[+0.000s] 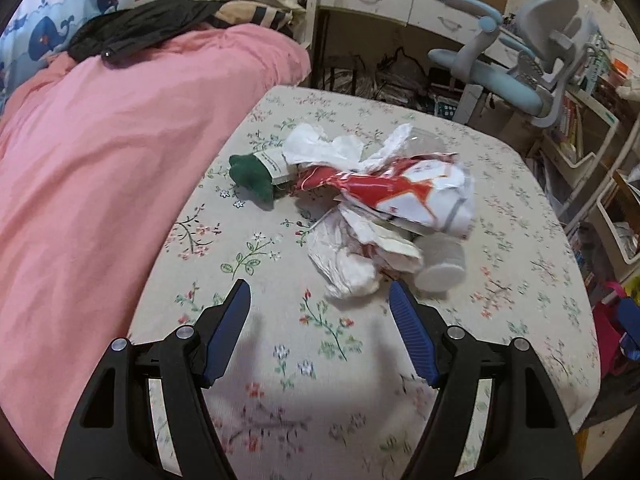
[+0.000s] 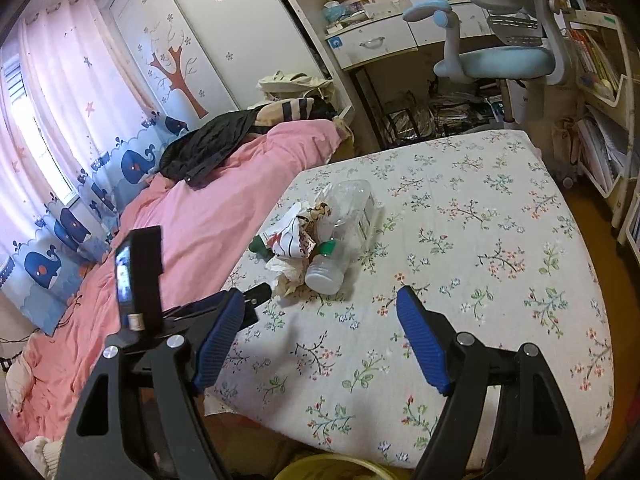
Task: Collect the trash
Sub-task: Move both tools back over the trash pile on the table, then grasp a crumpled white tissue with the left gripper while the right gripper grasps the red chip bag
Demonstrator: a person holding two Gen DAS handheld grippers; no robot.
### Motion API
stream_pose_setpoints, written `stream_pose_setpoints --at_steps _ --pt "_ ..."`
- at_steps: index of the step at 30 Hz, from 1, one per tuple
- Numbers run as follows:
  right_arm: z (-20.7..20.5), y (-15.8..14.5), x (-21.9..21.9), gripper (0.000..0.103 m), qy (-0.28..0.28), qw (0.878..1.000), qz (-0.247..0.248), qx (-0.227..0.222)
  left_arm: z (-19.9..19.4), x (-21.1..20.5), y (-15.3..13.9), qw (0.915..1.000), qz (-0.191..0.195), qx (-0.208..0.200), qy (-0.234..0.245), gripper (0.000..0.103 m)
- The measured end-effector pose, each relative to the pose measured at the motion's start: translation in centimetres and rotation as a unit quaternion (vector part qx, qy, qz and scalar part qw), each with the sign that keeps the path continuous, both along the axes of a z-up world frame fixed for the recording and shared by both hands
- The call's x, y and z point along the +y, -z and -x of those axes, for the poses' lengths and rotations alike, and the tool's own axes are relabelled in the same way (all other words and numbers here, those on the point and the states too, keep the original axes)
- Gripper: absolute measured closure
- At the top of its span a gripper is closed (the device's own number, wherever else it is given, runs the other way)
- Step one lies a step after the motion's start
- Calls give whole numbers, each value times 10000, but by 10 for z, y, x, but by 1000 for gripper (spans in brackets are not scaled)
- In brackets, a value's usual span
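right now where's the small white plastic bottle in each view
Left wrist: small white plastic bottle lies right of centre, at the pile's near right edge, base toward the camera.
Right wrist: bottle sits centre, at the pile's near end, green cap behind it.
Shared landmark: pink duvet, left.

Trash pile (image 1: 372,208) on mattress (image 1: 500,280), quilt (image 1: 100,180) left.

I see the trash pile (image 1: 384,208) in the middle of the flowery table (image 1: 520,280). In front of the pile the table is bare, so I can reach in there. To the right of the pile there is lots of bare table too. Left of the pile, the pink blanket (image 1: 100,180) bulges up against the table edge and blocks that side.
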State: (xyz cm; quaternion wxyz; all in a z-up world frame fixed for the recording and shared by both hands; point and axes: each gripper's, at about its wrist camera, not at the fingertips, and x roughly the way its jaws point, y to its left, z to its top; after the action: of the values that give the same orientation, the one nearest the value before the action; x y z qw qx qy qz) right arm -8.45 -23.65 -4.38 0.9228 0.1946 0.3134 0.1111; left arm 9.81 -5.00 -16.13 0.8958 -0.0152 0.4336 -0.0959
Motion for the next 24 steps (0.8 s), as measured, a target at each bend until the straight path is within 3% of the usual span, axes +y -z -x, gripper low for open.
stream_pose_setpoints --at_steps 5,10,14,20,24 --pt "-23 3 2 27 9 10000 80 1 -20 -3 10 9999 17 95 33 35" --pt "-48 7 12 27 -68 9998 169 -12 -32 -5 14 9983 286 333 388 82" --pt "-67 14 30 27 -257 9992 308 32 -26 -1 6 9981 131 302 522 84" --pt "-82 18 51 27 -463 9985 259 95 -9 31 -1 9957 -106 654 644 89" --pt "-88 22 56 27 -490 9984 225 174 -6 49 -1 9947 -64 842 588 88"
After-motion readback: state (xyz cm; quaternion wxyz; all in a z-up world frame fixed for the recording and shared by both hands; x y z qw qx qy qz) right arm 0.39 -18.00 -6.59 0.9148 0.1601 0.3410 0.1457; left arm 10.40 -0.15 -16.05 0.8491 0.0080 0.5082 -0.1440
